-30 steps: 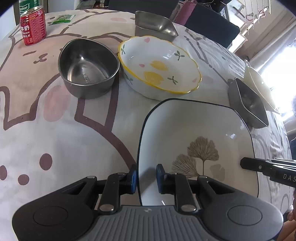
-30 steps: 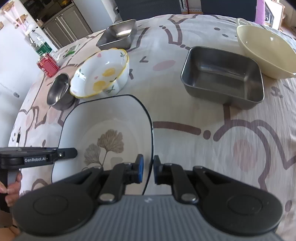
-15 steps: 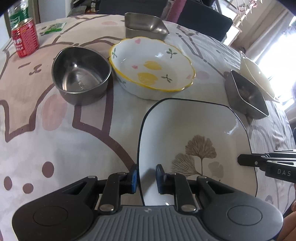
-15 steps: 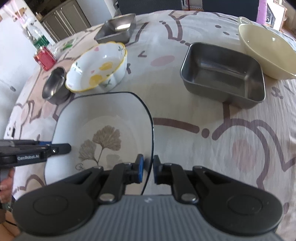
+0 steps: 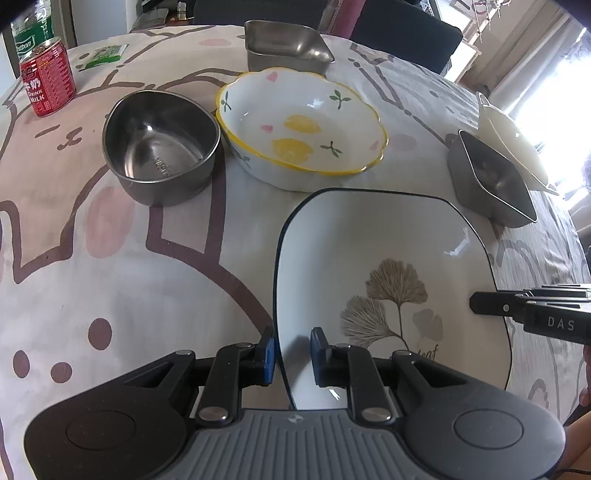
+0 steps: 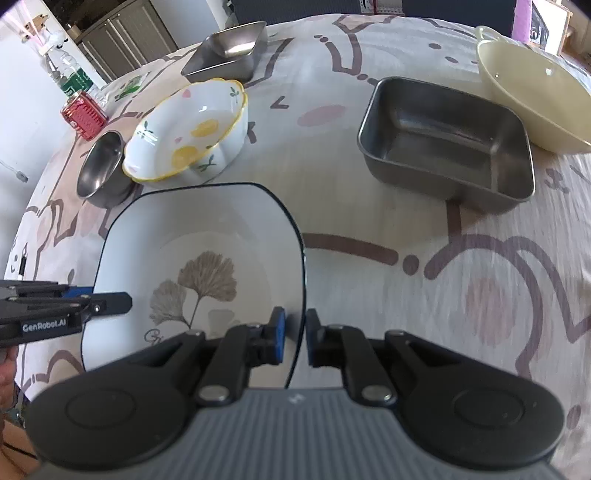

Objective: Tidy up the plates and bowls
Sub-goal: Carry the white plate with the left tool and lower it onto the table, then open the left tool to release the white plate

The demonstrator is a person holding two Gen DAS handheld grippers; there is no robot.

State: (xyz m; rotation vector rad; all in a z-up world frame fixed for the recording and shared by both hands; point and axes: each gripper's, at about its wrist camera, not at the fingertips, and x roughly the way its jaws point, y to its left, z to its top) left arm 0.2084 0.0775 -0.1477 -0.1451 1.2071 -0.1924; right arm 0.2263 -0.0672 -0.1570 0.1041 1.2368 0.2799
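Now both grippers pinch the square ginkgo plate [image 5: 388, 258] by opposite edges, the left gripper [image 5: 291, 354] and right gripper [image 6: 295, 336] each nearly closed on its dark rim, so keep it level and both sides moving together. It hangs over the cartoon-print tablecloth [image 6: 406, 295], near the flowered bowl [image 5: 301, 136], with bright window light beyond.

A dining table in a home

The tabletop [image 6: 369, 206] wears a cartoon-print cloth and carries household dishes: a flowered bowl [image 5: 301, 136], a steel bowl [image 5: 160, 147], steel trays [image 6: 447, 140], a cream dish [image 6: 532, 107] and a square leaf plate [image 5: 388, 280]. A red milk can [image 5: 46, 83] and a water bottle [image 6: 68, 75] stand at the edge; kitchen cabinets [image 6: 122, 35] and a sunlit window [image 5: 554, 85] lie behind.
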